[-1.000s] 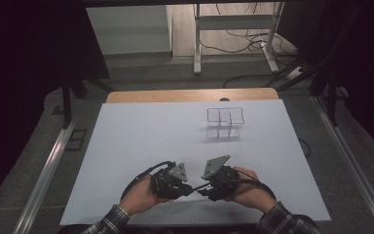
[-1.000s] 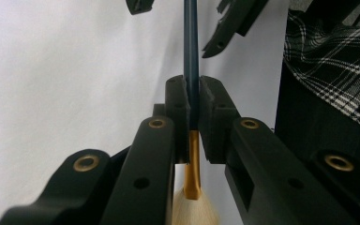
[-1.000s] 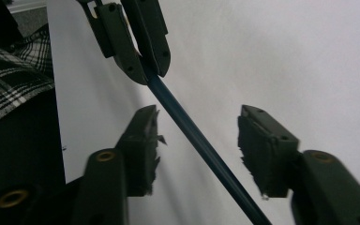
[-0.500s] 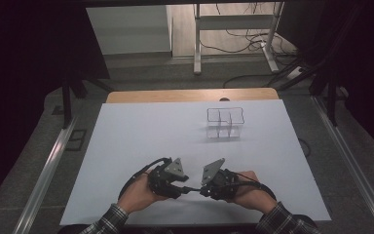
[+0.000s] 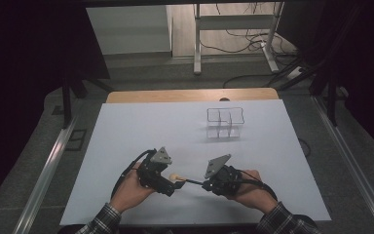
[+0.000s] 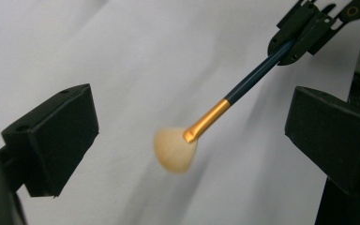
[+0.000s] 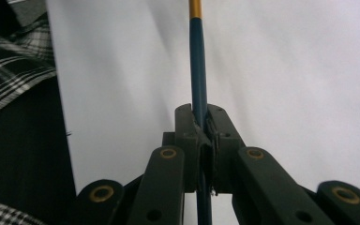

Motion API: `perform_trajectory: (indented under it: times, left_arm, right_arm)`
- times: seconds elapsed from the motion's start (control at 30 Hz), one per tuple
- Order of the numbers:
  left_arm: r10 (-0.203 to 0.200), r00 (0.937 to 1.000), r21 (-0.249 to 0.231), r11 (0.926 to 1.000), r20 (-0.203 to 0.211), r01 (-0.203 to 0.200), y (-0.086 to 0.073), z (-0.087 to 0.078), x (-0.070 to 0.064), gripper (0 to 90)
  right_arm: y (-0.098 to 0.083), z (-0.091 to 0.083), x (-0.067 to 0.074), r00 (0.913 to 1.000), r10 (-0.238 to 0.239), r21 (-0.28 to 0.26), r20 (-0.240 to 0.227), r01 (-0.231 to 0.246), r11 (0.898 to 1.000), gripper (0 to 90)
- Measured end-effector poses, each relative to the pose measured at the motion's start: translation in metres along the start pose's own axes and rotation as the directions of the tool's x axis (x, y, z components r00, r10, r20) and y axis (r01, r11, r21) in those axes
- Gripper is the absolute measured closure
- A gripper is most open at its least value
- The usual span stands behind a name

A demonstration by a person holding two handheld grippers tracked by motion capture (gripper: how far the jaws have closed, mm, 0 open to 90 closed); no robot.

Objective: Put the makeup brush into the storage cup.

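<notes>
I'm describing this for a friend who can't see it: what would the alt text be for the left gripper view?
A makeup brush with a pale fan of bristles, gold ferrule and dark blue handle hangs over a white table, its handle clamped in the right gripper at upper right. The left gripper has just been opening; its two black jaws stand wide apart on either side of the brush without touching it.

The makeup brush (image 6: 215, 117) has a dark blue handle, a shiny gold ferrule and pale cream bristles. Both tools, left (image 5: 175, 184) and right (image 5: 205, 185), are matte black. The desk (image 5: 141, 131) is white. The sleeves (image 7: 14, 51) are black-and-white plaid.
</notes>
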State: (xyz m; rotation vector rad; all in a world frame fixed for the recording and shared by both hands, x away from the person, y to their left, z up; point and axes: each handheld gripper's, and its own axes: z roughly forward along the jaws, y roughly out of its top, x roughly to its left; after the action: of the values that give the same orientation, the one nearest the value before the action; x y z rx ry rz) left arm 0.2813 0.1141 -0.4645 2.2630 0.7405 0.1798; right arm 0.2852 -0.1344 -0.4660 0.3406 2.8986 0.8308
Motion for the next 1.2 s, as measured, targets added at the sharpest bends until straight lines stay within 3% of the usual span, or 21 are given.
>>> perform_trajectory:
  times: [0.1,0.23,0.43,0.6,0.7,0.83,1.2]
  left_arm:
    - [-0.013,0.9997,-0.018,0.9998,-0.02,0.012,-0.005,0.0,0.005,2.3]
    - [0.002,0.9973,0.003,1.0,-0.074,-0.002,-0.008,0.001,0.008,1.8]
    - [-0.045,0.9942,0.0,0.999,-0.097,0.046,-0.011,0.0,0.011,1.0]
    - [-0.078,0.9931,-0.017,0.9969,-0.087,0.077,-0.012,-0.001,0.013,0.0]
    - [-0.127,0.9895,-0.044,0.9913,-0.069,0.124,-0.012,-0.002,0.015,0.0]
    - [-0.156,0.9857,-0.063,0.9863,-0.064,0.152,-0.012,-0.004,0.017,0.0]
    - [-0.209,0.9778,-0.053,0.9764,0.017,0.209,-0.008,-0.005,0.018,1.2]
  right_arm:
    - [-0.003,-0.002,-0.003,0.9993,0.023,-0.013,0.031,-0.023,1.0,85.5]
    - [-0.005,-0.003,-0.005,0.9975,0.043,-0.024,0.056,-0.042,0.999,85.4]
    - [-0.008,-0.007,-0.009,0.9904,0.092,-0.067,0.103,-0.085,0.994,85.4]
    - [-0.011,-0.012,-0.011,0.9844,0.115,-0.129,0.133,-0.098,0.987,85.4]
    - [-0.012,-0.015,-0.01,0.9791,0.132,-0.176,0.154,-0.104,0.979,85.3]
    - [-0.011,-0.017,-0.008,0.9758,0.133,-0.214,0.174,-0.094,0.972,85.4]
    - [-0.009,-0.017,-0.004,0.9733,0.134,-0.264,0.186,-0.082,0.961,85.3]
